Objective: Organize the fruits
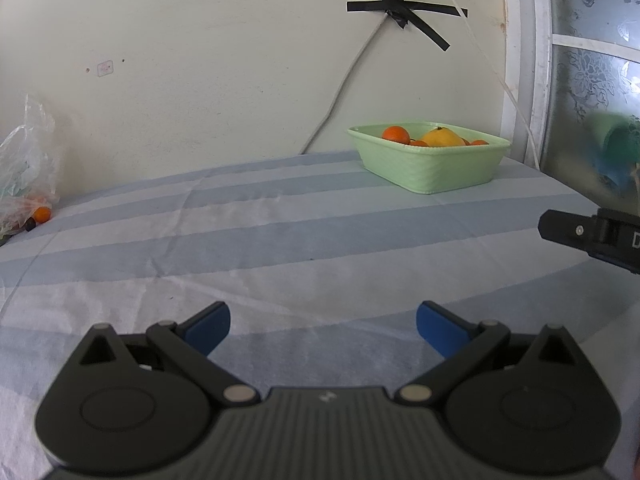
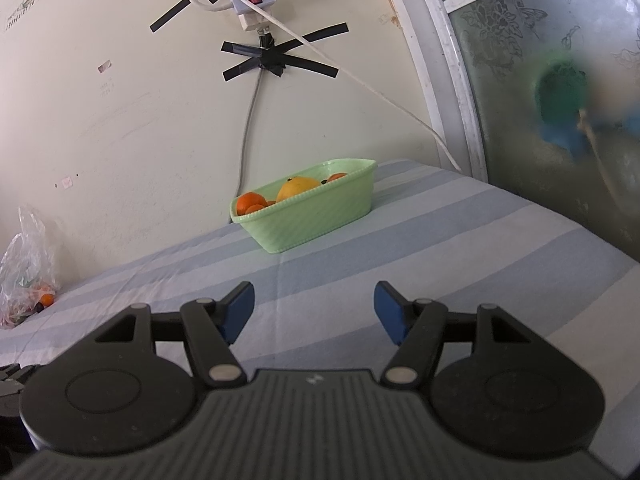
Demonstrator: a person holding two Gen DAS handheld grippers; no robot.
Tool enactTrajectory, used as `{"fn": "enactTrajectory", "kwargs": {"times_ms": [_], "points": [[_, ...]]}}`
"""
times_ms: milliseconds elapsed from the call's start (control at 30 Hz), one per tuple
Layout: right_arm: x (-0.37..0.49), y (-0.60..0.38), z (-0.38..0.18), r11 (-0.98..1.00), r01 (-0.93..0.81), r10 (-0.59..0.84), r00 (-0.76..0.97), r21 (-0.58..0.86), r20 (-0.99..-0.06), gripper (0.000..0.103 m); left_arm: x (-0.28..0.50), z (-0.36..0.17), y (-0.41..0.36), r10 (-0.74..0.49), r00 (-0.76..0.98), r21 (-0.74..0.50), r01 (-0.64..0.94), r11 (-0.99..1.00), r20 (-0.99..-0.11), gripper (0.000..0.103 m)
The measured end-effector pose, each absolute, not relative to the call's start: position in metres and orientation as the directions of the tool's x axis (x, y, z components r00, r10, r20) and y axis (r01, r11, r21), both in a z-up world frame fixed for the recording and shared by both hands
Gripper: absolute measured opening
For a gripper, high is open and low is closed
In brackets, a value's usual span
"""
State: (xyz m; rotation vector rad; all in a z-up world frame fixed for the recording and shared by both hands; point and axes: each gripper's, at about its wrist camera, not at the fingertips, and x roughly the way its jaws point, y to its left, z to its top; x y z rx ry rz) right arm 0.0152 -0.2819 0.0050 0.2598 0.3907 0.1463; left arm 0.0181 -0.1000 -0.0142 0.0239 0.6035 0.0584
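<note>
A light green basket (image 1: 432,170) (image 2: 316,216) stands at the far side of the striped cloth, near the wall. In it lie a big yellow fruit (image 1: 442,138) (image 2: 298,188) and several small oranges (image 1: 396,134) (image 2: 250,202). One more small orange (image 1: 42,213) (image 2: 47,299) lies by a clear plastic bag (image 1: 24,176) (image 2: 26,276) at the far left. My left gripper (image 1: 322,330) is open over the cloth, nothing between its blue pads. My right gripper (image 2: 314,314) is open and empty too; its black body (image 1: 592,236) shows at the left view's right edge.
The blue and white striped cloth (image 1: 280,240) (image 2: 440,248) covers the surface between the grippers and the basket. Cables and black tape (image 1: 400,8) (image 2: 276,56) hang on the wall behind. A frosted window (image 1: 592,80) (image 2: 560,100) bounds the right side.
</note>
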Motion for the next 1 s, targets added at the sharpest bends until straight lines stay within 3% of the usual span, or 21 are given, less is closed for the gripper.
{"fn": "enactTrajectory", "kwargs": {"times_ms": [1000], "points": [[0.0146,-0.2829,0.0052,0.955,-0.093,0.194,0.915,0.282,-0.353,0.069,0.0187,-0.0131,-0.0975,0.064,0.822,0.039,-0.051,0.998,-0.566,0.103]]}}
